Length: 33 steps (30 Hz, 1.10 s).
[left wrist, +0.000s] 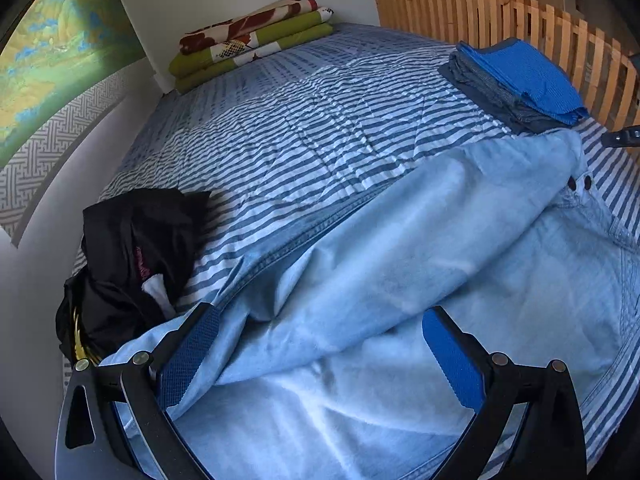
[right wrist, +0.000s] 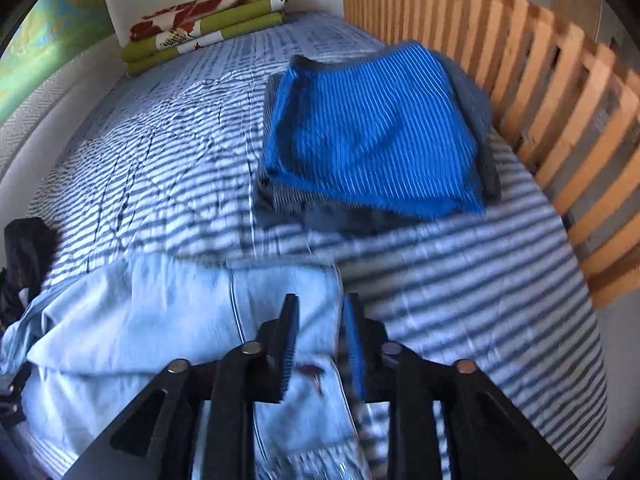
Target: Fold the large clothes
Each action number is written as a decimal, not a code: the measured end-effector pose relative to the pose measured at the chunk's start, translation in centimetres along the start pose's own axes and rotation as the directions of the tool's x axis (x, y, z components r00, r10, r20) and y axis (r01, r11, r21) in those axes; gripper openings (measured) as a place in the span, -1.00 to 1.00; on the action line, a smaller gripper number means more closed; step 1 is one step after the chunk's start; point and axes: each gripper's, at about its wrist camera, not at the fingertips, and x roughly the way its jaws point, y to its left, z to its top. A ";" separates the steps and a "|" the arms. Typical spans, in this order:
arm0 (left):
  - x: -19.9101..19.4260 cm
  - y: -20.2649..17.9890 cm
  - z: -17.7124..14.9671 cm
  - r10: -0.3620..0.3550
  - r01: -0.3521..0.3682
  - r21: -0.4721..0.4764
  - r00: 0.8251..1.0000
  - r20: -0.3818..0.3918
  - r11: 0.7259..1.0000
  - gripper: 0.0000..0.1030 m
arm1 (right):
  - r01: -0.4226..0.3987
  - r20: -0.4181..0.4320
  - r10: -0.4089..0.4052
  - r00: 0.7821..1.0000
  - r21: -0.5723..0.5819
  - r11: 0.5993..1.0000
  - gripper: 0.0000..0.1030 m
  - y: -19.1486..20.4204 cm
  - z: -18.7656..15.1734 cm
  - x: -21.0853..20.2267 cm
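Observation:
A large light-blue denim garment [left wrist: 400,260] lies crumpled across the near part of the striped bed [left wrist: 280,128]. My left gripper [left wrist: 320,312] hovers just over it, jaws wide open, with a fold of the cloth resting against its left pad [left wrist: 188,356]. In the right wrist view the same denim garment [right wrist: 140,320] fills the lower left. My right gripper [right wrist: 322,300] is above the garment's right edge, its jaws partly apart and the pads pressing on nothing. That view is blurred.
A folded stack topped by a bright blue striped cloth [right wrist: 372,136] sits beside the slatted wooden board [right wrist: 560,120]. Folded green and red blankets [left wrist: 252,36] lie at the far corner. A crumpled black garment [left wrist: 136,248] sits at the bed's left edge by the wall.

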 end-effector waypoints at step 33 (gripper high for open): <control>-1.0 -0.3 -15.3 0.074 -0.063 0.123 0.993 -0.089 0.990 -0.87 | -0.153 -0.224 0.247 0.943 0.369 0.917 -0.07 -2.5 -19.9 -3.9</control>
